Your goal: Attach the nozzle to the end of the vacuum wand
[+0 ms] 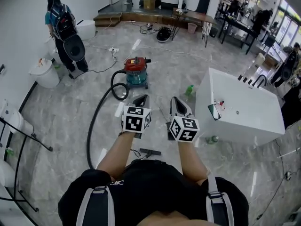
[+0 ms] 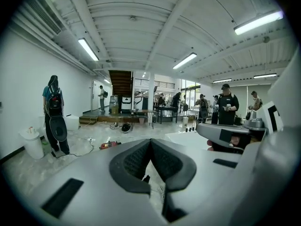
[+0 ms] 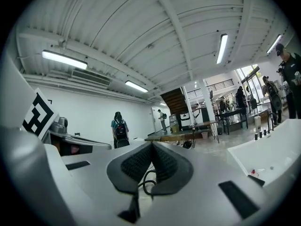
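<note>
A red and teal vacuum cleaner [image 1: 137,72] stands on the grey floor ahead of me. Its black hose [image 1: 92,126] curls off to the left and runs back towards my feet. A flat dark piece [image 1: 150,151], possibly the nozzle, lies on the floor just under my arms. I cannot make out the wand. My left gripper [image 1: 144,98] and right gripper [image 1: 174,99] are held side by side at chest height, above the floor and pointing forward. Both are shut with nothing in them, as the pads meet in the left gripper view [image 2: 150,143] and the right gripper view [image 3: 151,146].
A white bathtub [image 1: 244,119] stands to the right, with a green bottle [image 1: 189,90] beside it and another [image 1: 212,139] at its near corner. A person with a backpack [image 1: 63,29] stands far left by white fixtures [image 1: 44,73]. Tables and more people are at the back.
</note>
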`<state>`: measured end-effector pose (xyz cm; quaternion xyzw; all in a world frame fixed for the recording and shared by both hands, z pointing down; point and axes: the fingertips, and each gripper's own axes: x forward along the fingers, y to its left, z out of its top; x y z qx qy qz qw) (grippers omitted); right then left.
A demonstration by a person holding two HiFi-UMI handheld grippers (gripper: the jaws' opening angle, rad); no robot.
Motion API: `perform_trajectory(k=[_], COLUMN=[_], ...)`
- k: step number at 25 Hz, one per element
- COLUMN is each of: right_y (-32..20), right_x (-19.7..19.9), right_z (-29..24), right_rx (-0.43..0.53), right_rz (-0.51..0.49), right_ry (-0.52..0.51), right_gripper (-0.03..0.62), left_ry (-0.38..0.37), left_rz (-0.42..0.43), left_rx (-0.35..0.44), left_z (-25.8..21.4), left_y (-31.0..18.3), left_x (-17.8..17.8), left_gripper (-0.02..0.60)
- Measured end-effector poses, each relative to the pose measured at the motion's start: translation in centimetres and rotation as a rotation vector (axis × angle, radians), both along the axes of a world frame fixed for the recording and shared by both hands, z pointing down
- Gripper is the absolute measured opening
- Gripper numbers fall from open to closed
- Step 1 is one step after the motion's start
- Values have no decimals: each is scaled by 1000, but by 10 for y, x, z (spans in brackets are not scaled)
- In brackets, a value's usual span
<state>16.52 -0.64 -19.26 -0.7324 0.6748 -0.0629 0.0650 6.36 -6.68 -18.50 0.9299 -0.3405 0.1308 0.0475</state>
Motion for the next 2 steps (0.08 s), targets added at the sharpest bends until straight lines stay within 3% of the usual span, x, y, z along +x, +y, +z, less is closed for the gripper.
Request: perform_trajectory(k=[2], right_y=[1], right_x=[-1], right_z=[1], right_rx=[-3], right_rz=[2], right_ry=[-8], right_gripper=[14], left_ry=[-10], left_rz=[5], left_rx=[6], left_z=[-1], left_y=[1], left_x=[-1], left_gripper=[9])
